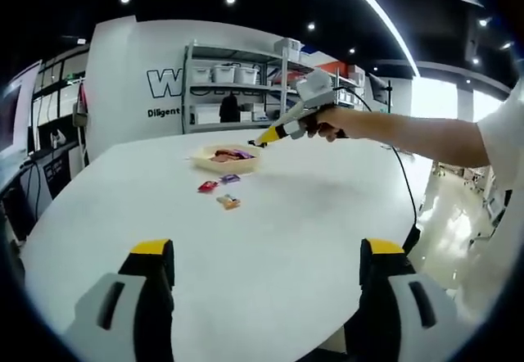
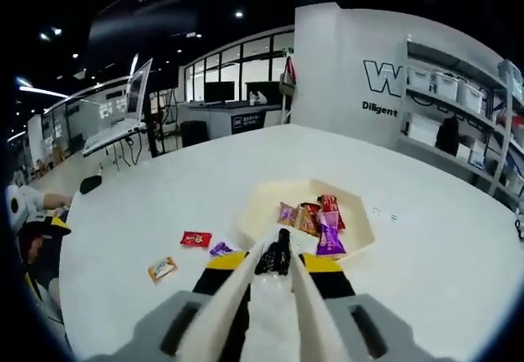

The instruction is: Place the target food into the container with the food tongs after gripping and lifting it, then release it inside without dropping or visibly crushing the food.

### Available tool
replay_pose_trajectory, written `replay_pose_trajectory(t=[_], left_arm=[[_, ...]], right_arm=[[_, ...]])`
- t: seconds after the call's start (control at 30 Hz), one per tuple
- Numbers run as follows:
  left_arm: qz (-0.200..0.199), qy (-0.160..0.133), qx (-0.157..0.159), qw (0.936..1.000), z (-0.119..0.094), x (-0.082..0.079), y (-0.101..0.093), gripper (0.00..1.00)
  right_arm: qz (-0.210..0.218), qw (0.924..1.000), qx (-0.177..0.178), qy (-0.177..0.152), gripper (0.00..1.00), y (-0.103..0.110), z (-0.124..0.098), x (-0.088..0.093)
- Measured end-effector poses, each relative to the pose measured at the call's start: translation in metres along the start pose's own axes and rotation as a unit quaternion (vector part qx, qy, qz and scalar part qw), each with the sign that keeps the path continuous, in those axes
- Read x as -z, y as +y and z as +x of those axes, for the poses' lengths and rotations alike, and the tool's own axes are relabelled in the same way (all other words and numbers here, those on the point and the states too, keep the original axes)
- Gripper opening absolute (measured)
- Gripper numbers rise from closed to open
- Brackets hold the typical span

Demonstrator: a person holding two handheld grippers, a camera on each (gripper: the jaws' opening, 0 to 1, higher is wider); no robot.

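- The right gripper point(image 2: 278, 265) is holding food tongs point(image 2: 274, 284), fingers pinching them, tips over the container point(image 2: 360, 231).
- Left gripper point(image 1: 266, 268) fingers are hanging spread.
- Wrapped snacks point(image 2: 196, 238) are lying on the tabletop point(image 2: 426, 280): light, crinkly, slippery; pinch mid-wrapper gently.

The table point(image 2: 458, 247) looked smooth, white and faintly glossy. The tray point(image 2: 360, 224) seemed matt cream plastic, and the snack packets point(image 2: 331, 235) in it were shiny foil-like wrappers.
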State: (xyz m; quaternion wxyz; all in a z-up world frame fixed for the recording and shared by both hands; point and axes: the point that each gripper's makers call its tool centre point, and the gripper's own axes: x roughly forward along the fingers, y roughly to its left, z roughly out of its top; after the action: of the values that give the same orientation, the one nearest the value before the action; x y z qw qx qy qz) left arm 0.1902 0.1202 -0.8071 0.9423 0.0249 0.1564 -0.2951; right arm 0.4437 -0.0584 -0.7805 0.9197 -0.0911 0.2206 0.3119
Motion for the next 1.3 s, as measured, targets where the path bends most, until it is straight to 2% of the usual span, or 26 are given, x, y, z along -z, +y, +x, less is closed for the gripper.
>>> replay_pose_trajectory(t=[0.23,0.53,0.97,1.3], left_arm=[[0.001,0.001,-0.004,1.0000,0.000,-0.001,0.003,0.93],[-0.001,0.007,-0.009,0.9999,0.004,0.001,0.010,0.92],[0.003,0.017,-0.011,0.9998,0.011,0.002,0.016,0.92],[0.003,0.022,-0.010,0.9997,0.015,0.003,0.018,0.92]], right_arm=[[0.005,1.0000,0.004,0.002,0.15,-0.011,0.016,-0.006],[0.011,0.9999,0.002,0.003,0.15,-0.011,0.028,-0.005],[0.019,0.9992,0.005,0.034,0.15,-0.017,0.062,0.020],[0.022,0.9991,0.005,0.036,0.15,-0.023,0.067,0.025]])
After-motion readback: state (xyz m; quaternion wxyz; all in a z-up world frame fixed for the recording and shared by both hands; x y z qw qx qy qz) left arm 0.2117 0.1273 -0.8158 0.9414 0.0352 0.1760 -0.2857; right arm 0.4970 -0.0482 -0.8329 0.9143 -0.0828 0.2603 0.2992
